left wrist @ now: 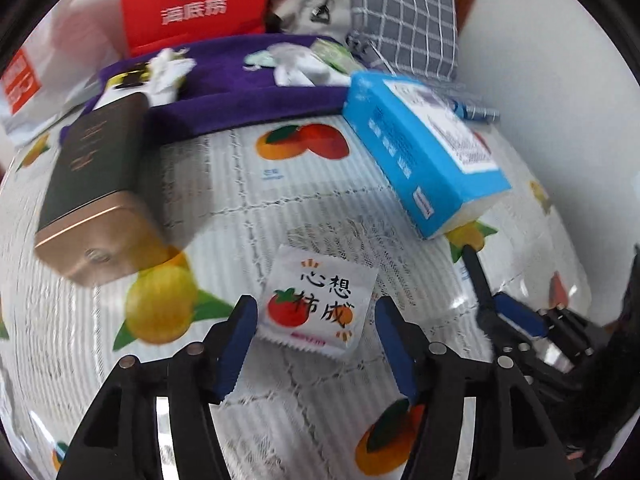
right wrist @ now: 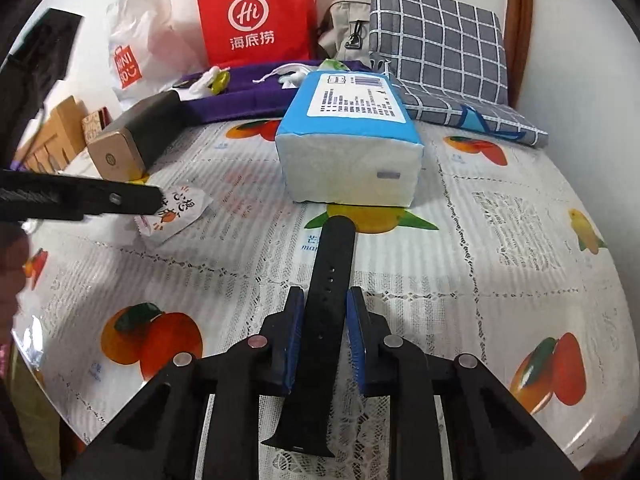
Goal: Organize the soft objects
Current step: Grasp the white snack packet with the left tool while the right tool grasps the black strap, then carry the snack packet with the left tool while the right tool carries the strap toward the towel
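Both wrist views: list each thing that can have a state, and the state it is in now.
left gripper: open, fingers either side of the packet.
small white packet: flat on the tablecloth, not gripped.
right gripper: shut on the strap.
black watch strap: clamped between the pads.
blue tissue pack: lying on the table.
red paper bag: upright.

bright, even indoor light with soft shadows, strong fisheye bending toward dark rims, motion blur across the left wrist view, glare on the tablecloth [right wrist: 28, 344] at 8 o'clock.

White wall [right wrist: 580, 60] (wooden trim [right wrist: 520, 20])
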Motion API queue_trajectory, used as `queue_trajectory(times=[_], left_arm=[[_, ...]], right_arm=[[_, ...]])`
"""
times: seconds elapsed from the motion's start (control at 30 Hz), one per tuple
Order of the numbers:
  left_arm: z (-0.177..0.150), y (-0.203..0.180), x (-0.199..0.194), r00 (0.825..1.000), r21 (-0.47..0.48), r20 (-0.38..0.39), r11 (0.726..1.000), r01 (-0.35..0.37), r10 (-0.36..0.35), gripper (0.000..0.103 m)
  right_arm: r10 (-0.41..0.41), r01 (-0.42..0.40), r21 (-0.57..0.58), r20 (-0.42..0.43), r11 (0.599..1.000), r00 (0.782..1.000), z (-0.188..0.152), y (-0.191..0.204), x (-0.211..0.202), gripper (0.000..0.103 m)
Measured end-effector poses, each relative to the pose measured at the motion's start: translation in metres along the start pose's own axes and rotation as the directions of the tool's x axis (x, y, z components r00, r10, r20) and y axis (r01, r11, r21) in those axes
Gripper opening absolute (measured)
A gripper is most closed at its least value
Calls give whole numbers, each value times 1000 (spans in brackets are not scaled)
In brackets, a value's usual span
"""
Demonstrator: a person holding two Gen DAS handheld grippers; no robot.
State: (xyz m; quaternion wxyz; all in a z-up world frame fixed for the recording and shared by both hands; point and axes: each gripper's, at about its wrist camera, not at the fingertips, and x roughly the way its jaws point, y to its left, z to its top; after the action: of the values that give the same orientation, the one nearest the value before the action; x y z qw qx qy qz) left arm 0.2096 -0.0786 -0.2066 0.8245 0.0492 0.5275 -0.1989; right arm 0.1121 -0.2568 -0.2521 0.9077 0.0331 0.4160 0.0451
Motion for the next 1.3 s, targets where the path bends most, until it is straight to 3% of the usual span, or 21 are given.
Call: queue_trajectory(times=[0.07,0.13,0.2,0.27,0.37,0.5,0.67,0.87,1.3], left_arm=[[2,-4,12,999,20,-28,999,-31,32,59],[2,-10,14,997,47,0,996,-79,79,60],[1,-13,15,995,49,14,994,-100,100,54],[2,-11,13,994,38,28,994,-105,104,42],[1,-8,11,995,28,29,995,-101,100,38],[-3,-4,7,995,11,23,995,-98,97,37],[-13,5,-5,995,-41,35,995,-91,93,37],[-22,22,-31,994,-96,75,993,-73,80,37],[-20,51,-81,984,-187,162,981,-46,77,37]], right_arm=[[34,-34,5,-1,999,999,1,-5,0,22],[68,-68,17,-7,998,998,1,-11,0,22],[75,-75,36,-10,997,997,2,-18,0,22],[85,-84,47,-16,995,996,2,-22,-1,22],[102,-101,48,-31,994,994,2,-24,-2,24],[76,-76,38,-14,996,997,-1,-20,-3,24],[-37,37,-40,-16,999,999,-1,-1,-4,21],[21,-21,21,-22,1000,1000,5,-12,-13,20],[93,-93,0,60,996,994,40,1,-59,20]])
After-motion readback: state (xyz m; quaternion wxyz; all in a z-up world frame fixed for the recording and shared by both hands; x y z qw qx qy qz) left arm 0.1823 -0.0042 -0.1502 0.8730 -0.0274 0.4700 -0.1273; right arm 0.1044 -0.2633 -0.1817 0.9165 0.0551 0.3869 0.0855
